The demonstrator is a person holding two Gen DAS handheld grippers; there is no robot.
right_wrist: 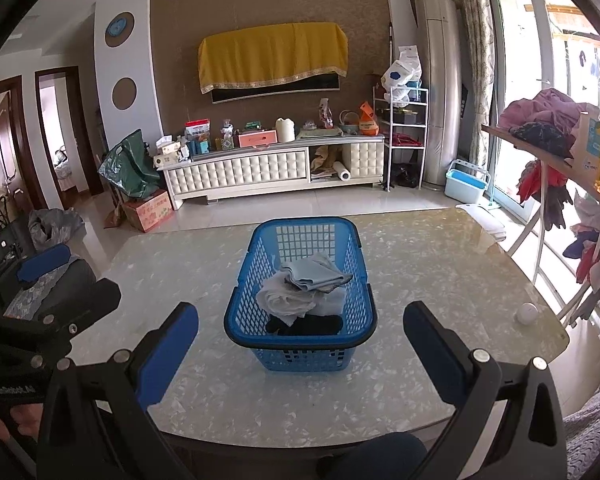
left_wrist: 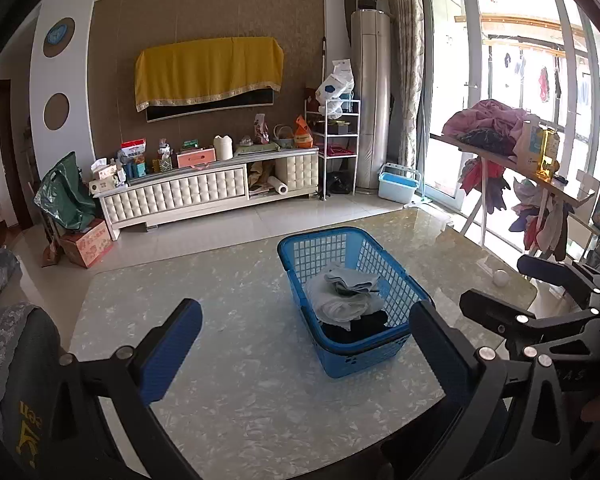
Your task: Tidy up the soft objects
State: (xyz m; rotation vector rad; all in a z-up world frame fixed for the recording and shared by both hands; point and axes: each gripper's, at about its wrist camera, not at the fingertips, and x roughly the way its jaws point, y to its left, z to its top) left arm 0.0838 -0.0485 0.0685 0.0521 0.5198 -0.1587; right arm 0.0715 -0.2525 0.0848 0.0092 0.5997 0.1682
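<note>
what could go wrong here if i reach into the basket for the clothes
1. The blue basket looks light and sits loose on the glossy marble table; tugging cloth could drag or tip it.
2. The folded grey cloth rests atop a white towel and a dark garment; pinching deep may lift several pieces together.
3. The small white ball lies near the table's right edge; a sweeping right gripper could knock it off.

Home living room: covered wall TV [right_wrist: 274,62], cluttered TV cabinet [right_wrist: 272,168], standing AC unit [right_wrist: 440,88], laundry on balcony rack [left_wrist: 540,80].
</note>
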